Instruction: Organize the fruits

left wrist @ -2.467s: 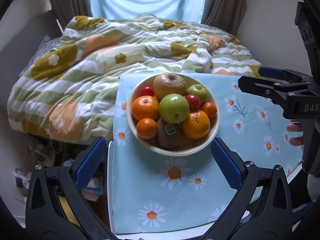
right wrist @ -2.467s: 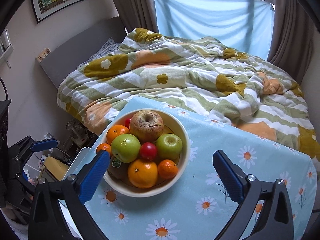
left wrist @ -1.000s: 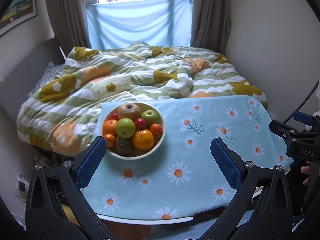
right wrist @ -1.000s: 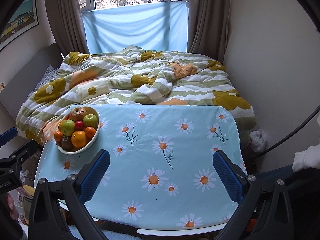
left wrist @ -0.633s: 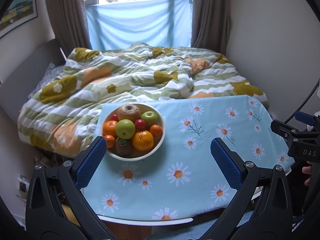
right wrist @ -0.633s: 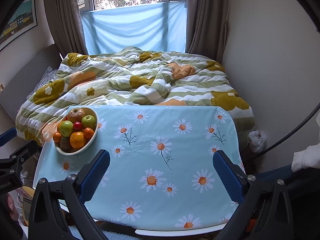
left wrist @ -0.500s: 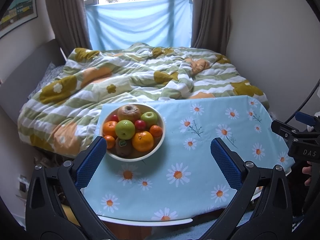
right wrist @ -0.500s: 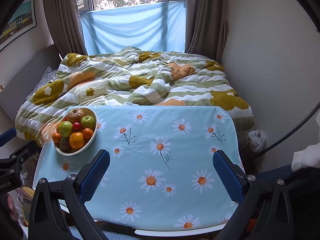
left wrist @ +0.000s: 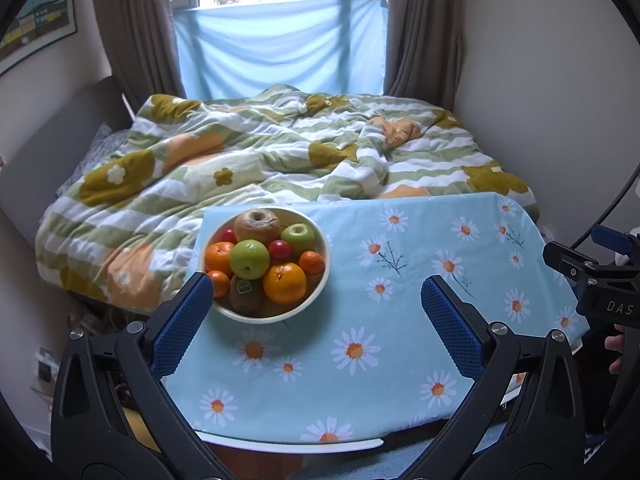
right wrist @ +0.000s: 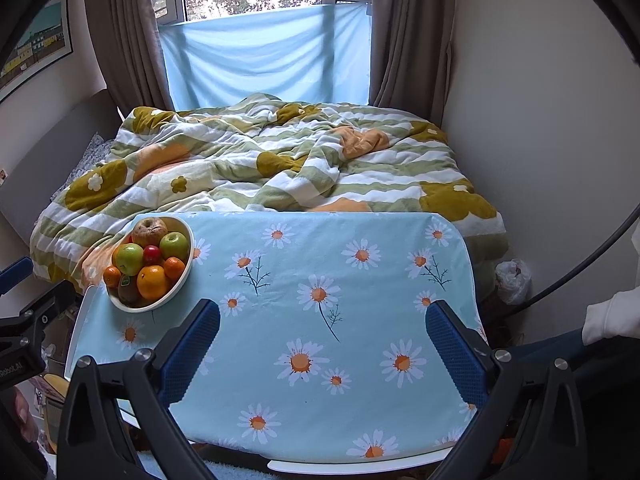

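Observation:
A cream bowl piled with fruit stands at the far left corner of the table. It holds green apples, oranges, small red fruits, a wrinkled brown apple and a kiwi. My left gripper hangs open above the table's near left part, its left finger close to the bowl's front. Open and empty, my right gripper hovers over the table's near middle, well right of the bowl.
The table wears a light blue daisy cloth. Behind it lies a bed with a green, white and orange flowered quilt. A wall and a dark cable bound the right side. A white sleeve shows at right.
Since 2.5 s ago both grippers have pulled back and away from the bowl, which now looks smaller and farther. Over the last second the views have barely shifted.

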Demonstrator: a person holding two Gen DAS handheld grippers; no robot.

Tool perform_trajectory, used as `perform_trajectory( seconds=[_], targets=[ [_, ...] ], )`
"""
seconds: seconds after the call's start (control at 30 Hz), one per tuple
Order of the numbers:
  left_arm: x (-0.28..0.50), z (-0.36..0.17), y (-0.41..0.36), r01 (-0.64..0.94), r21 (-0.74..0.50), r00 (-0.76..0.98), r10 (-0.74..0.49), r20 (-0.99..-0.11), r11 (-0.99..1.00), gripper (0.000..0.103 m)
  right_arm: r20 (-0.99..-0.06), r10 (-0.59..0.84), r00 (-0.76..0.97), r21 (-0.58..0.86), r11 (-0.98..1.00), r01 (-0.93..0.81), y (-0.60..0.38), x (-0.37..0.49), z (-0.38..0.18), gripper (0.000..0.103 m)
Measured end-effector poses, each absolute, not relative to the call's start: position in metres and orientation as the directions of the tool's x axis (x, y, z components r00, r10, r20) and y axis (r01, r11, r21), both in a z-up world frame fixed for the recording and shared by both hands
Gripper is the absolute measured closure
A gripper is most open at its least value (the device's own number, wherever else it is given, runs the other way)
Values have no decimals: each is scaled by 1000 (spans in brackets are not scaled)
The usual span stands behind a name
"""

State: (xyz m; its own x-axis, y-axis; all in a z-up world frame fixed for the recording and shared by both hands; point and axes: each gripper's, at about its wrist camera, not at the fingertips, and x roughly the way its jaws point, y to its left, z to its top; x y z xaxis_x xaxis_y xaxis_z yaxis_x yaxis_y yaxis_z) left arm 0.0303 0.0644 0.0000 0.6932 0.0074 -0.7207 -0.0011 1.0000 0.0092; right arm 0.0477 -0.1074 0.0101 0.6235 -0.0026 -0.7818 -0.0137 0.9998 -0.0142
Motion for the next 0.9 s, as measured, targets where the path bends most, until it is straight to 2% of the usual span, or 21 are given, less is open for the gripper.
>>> perform_trajectory(
  seconds=[0.9],
  targets=[
    [37,-4,78,-13,-18,691,-3,-723,1000,0,-783,-2,623,-14,1000,-14,-108,51,9,1]
  ],
)
